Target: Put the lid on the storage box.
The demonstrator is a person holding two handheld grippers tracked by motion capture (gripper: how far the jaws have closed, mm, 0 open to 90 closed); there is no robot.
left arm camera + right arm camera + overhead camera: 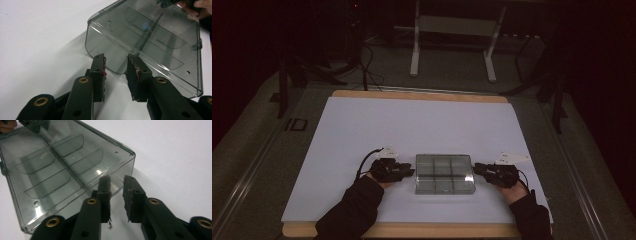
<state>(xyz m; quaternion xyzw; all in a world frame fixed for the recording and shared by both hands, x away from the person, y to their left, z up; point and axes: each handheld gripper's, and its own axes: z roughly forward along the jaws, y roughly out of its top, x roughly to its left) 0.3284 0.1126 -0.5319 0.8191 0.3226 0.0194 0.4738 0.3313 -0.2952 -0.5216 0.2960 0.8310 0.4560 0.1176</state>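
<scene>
Both grippers, left (408,171) and right (478,168), jaws parted, gripping nothing | clear compartment box (444,173), centre-bottom: light, stiff, slippery | pinch end walls

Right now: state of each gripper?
Left gripper: open, fingers apart at the side of the clear plastic box, holding nothing.
Right gripper: open, fingers apart at the box's opposite side, holding nothing.

Box (444,173) on table (362,125), between left tongs (411,172) and right tongs (477,168)
</scene>
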